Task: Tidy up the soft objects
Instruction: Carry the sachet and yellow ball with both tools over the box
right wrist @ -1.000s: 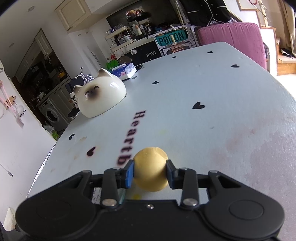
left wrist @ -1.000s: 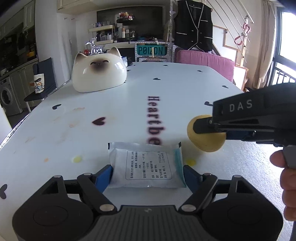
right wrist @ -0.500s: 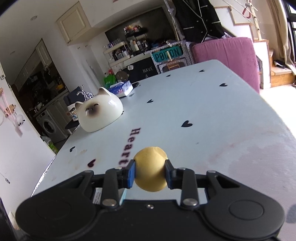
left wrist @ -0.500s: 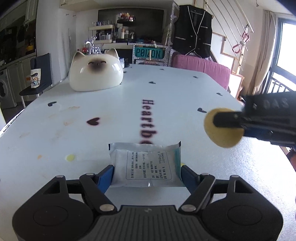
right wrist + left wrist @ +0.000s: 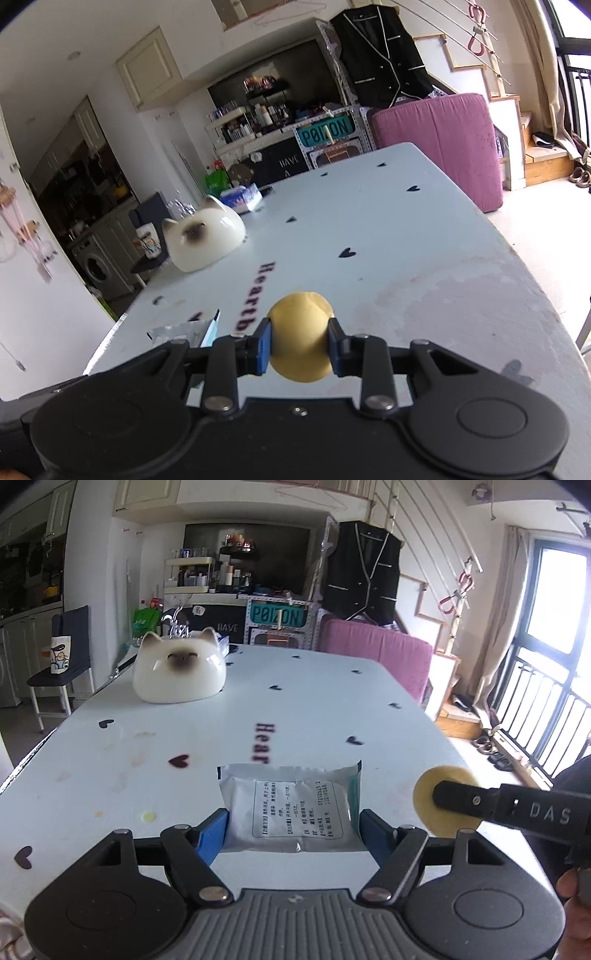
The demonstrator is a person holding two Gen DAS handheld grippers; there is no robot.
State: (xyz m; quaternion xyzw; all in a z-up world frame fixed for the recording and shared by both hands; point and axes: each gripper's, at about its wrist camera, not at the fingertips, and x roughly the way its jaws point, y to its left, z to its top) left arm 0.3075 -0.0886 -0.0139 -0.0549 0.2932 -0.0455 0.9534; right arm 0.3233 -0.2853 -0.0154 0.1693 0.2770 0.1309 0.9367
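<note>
A silver packet [image 5: 291,808] with printed text sits between the blue pads of my left gripper [image 5: 293,830], which is shut on its two side edges and holds it just above the white table [image 5: 332,701]. To its right, my right gripper [image 5: 443,797] is shut on a round yellow foam puff [image 5: 424,794]. In the right wrist view the puff [image 5: 299,343] is squeezed between the blue pads of that gripper [image 5: 299,349] above the table [image 5: 424,258]. A corner of the packet [image 5: 181,332] shows at the lower left.
A white cat-shaped ceramic bowl [image 5: 179,674] stands at the far left of the table, also seen as the cat bowl [image 5: 205,240] in the right wrist view. A tissue pack [image 5: 242,195] lies behind it. A pink chair [image 5: 373,653] stands at the far end. A hand [image 5: 576,915] shows at the right edge.
Both grippers have risen, so more of the room shows. The packet came up with the left gripper. The right gripper carried the yellow puff to the right and nearer in the left wrist view.
</note>
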